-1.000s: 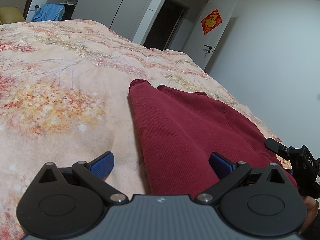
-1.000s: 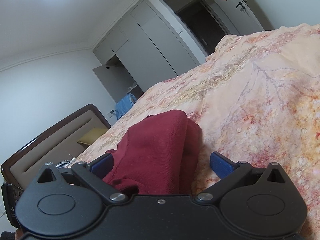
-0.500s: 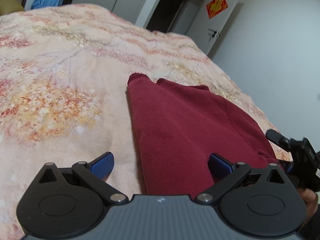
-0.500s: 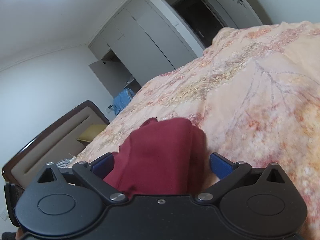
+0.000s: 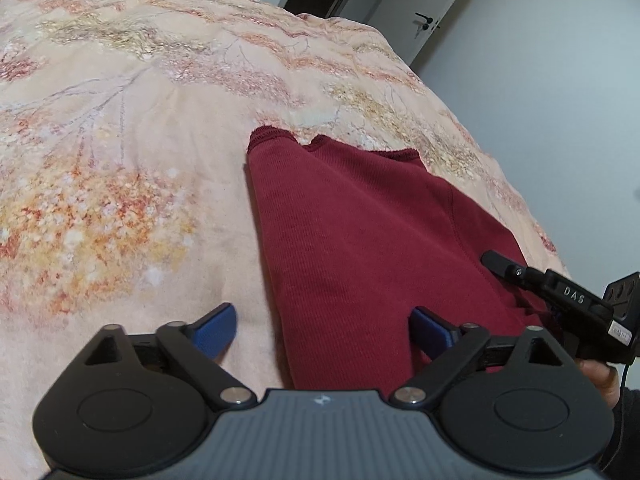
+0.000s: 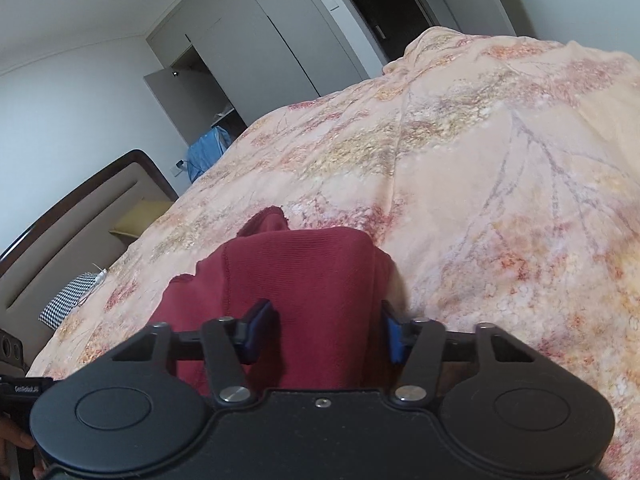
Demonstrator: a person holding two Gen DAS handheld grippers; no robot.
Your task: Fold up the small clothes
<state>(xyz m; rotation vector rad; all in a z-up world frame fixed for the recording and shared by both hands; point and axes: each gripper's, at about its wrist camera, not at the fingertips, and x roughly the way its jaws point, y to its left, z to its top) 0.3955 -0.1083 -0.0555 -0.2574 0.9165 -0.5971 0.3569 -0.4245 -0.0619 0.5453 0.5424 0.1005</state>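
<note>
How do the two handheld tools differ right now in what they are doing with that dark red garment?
The left tool has its blue pads spread wide; the right tool has its pads drawn closer together, though not fully shut.

The left tool's gap covers only the edge of the red garment, with one pad over the floral bedspread; the right tool's pads bracket a raised fold of it.

Both are black with blue pads and point along the bed.

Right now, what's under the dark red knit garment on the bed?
The dark red knit garment lies directly on the peach floral bedspread, which shows all around it. Whatever sits beneath its folded layers is covered. The right gripper straddles its near end.
</note>
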